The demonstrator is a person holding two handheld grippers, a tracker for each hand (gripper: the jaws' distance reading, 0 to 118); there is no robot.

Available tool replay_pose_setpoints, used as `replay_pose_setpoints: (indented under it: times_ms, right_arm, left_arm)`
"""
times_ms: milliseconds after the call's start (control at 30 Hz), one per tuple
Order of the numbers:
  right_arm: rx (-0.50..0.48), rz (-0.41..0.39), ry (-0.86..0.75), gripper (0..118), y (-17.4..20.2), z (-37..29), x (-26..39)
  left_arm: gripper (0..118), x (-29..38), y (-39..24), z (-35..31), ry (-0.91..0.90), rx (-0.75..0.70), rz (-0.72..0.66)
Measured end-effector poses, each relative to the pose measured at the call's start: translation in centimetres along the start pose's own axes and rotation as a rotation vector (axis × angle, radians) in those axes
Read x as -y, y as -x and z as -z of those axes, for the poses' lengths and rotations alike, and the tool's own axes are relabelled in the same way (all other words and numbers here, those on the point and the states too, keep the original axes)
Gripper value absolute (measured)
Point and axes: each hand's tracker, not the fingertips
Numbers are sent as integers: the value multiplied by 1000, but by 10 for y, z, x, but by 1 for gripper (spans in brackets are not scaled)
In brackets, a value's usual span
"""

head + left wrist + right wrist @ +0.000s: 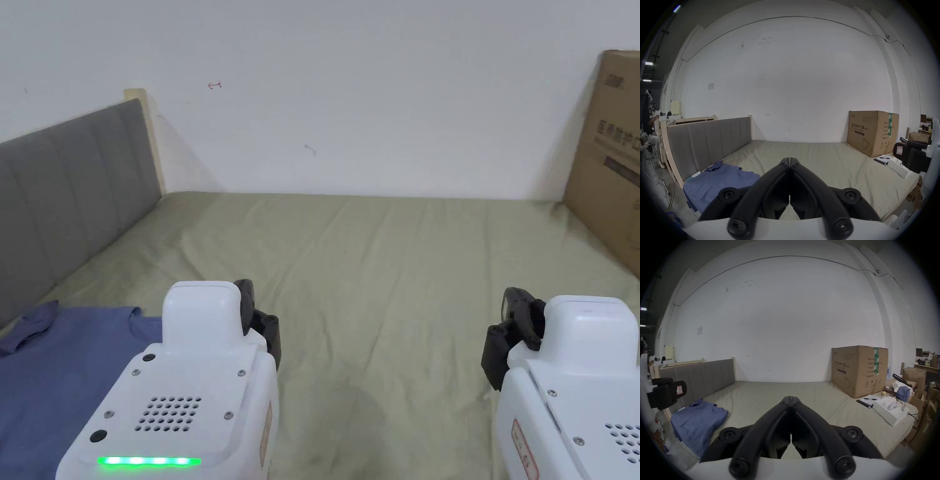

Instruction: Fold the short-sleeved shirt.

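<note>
Hovering nearest the lens, low over the bed: left tongs (pixel 789 158) and right tongs (pixel 791 397), both with jaws pressed tip to tip, clamping nothing. Lying well off to the left of both, the blue short-sleeved shirt (pixel 44 369), resting flat on the near left part of the bed, collar end toward the grey headboard (pixel 709 139), one edge reaching the mattress side. Looking already partly doubled over, though hard to tell for sure.

Judging the step in hand as reaching for the shirt: swinging both tongs left, parting the jaws before arriving, pinching only the top layer at two corners, lifting evenly to avoid dragging the olive sheet (pixel 387 287) along. Watching for the edge nearest the mattress side slipping off.

Spreading wide beyond, the sheet lightly creased and bare in the middle. Standing at the far right corner, a large cardboard box (pixel 859 369); lying near it, a white open carton (pixel 890 412) and a dark notebook with pen (pixel 867 400). Rising behind, a plain white wall (pixel 375 94); crowding the right margin, more boxes and clutter.
</note>
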Motion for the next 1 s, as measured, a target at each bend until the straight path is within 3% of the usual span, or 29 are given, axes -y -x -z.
replay_pose_setpoints:
  times_ms: [133,400,500,667,833,1000]
  right_arm:
    - [-133,14,-2,0,30,14,-9]
    - [-451,-22,17,0,129,32,-13]
    - [-536,-42,52,0,159,34,-6]
    - [-588,-94,105,0,190,38,12]
    - [-587,-114,179,0,201,55,31]
    - [-565,-88,274,0,203,80,50]
  left_arm:
    - [0,-6,28,-6,3,-81,-30]
    - [0,-15,118,-44,-3,-384,-107]
    - [0,-9,139,-51,34,-465,-49]
    - [0,21,178,-35,153,-488,-128]
    - [0,65,206,21,356,-470,-147]
    - [0,120,238,94,530,-336,-260]
